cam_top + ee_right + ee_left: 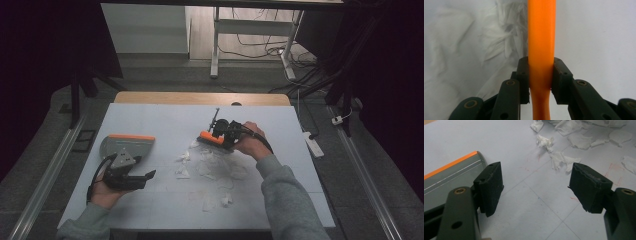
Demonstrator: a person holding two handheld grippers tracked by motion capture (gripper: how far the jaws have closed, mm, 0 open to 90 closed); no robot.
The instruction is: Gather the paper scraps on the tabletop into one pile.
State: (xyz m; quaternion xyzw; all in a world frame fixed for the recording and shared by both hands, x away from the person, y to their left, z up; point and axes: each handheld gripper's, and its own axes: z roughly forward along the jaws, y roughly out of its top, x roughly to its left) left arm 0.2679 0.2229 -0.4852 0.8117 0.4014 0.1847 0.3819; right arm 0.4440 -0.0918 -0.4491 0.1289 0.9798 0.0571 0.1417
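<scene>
So, L to R. Dustpan [128, 146], grey w/ an orange lip, lies flat near the surface's left edge, lip turned toward the far edge. Left gripper [148, 175] sits just on its near side, toward the near-left corner; jaws stand wide apart w/ nothing between them, the pan's orange lip just off one pad [489, 185] in the left gripper view. Left hand [102, 192] rests low on the surface, forearm coming in from the near edge, gripper lying level and pointing right.

Mid-surface: torn paper scraps [207, 167] scattered from the centre toward the near edge, well apart from the pan. None in it as far as can be seen, so sweeping looks barely begun; gathering the bits and getting them into the pan is all left.

Right of centre: right gripper [218, 134] is clamped on the orange brush [210, 138], pads squeezing its handle [541, 50] from both sides. Brush sits at the far side of the scrap pile. Right hand [250, 145] reaches in from the near-right, wrist angled left.
</scene>
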